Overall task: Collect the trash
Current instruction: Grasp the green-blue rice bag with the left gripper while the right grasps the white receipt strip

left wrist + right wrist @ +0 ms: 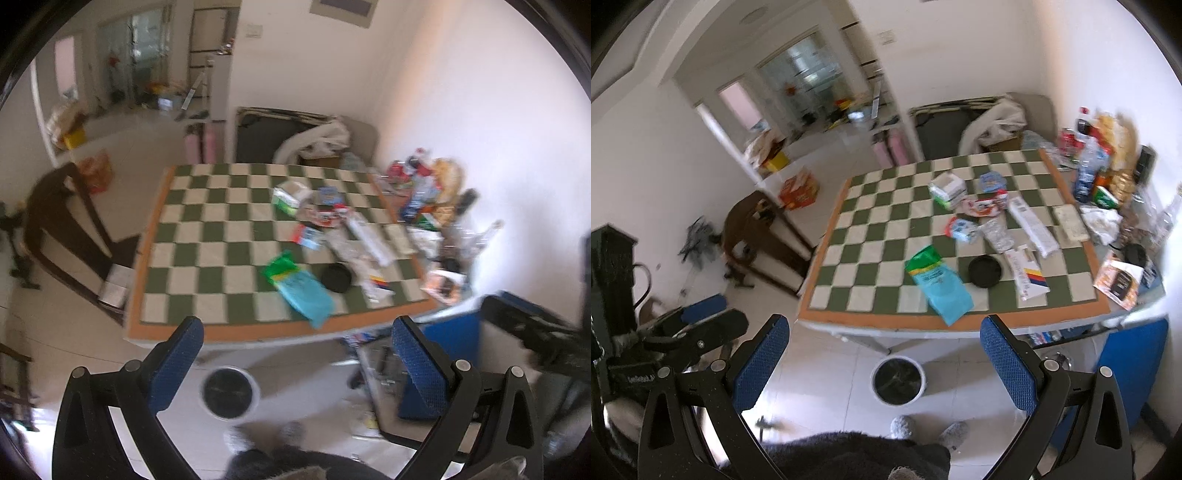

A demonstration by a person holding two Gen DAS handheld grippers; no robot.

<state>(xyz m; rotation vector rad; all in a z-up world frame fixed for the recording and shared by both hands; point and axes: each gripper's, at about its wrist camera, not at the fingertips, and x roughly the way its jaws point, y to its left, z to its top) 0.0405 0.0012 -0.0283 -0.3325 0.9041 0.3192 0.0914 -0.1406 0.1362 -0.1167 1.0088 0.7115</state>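
A table with a green-and-white checked cloth holds scattered trash: a green-and-teal bag, a black round lid, a long white box, a crumpled clear wrapper, red-and-blue wrappers and a green-white tissue pack. A white trash bin with a black liner stands on the floor before the table. My left gripper and right gripper are both open and empty, held above the floor short of the table.
Bottles, snack bags and boxes crowd the table's right edge by the wall. A blue chair stands at the right, a dark wooden chair at the left. The left gripper shows in the right wrist view.
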